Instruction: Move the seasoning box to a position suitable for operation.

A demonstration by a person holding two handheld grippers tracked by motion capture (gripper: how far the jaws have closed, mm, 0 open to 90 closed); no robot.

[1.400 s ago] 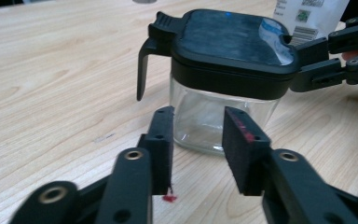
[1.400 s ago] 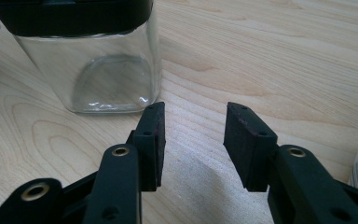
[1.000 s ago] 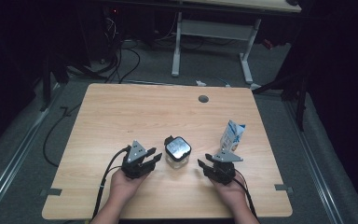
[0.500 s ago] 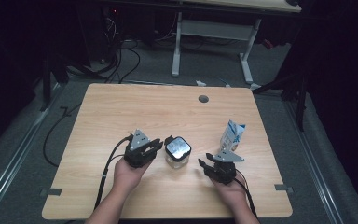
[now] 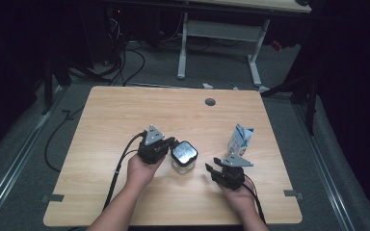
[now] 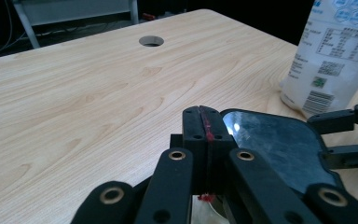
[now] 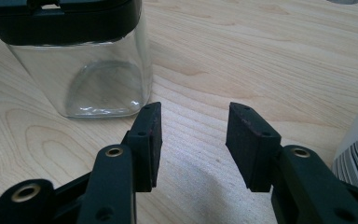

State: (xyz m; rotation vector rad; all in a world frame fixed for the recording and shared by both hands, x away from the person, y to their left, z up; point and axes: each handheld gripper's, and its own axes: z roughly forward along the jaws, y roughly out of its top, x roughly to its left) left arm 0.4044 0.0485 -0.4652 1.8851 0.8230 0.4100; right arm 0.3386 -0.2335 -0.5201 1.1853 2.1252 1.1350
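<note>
A square glass jar (image 5: 183, 164) with a black lid (image 6: 279, 140) stands near the table's front, between my two grippers. My left gripper (image 5: 170, 144) sits at the lid's left edge; its jaws (image 6: 204, 126) have just been closing and are now pressed together with nothing between them. My right gripper (image 5: 213, 167) rests to the right of the jar (image 7: 81, 79), open, with bare table between its pads (image 7: 193, 140). A white and blue pouch (image 5: 239, 140) stands upright just beyond the right gripper.
The wooden table (image 5: 125, 115) has a round cable hole (image 5: 210, 102) near its far edge. Cables trail from both grippers toward the front edge. A desk frame and loose cables lie on the floor behind the table.
My left gripper has moved up and to the right, toward the jar's lid, and its jaws have shut. The right gripper, jar and pouch have stayed put.
</note>
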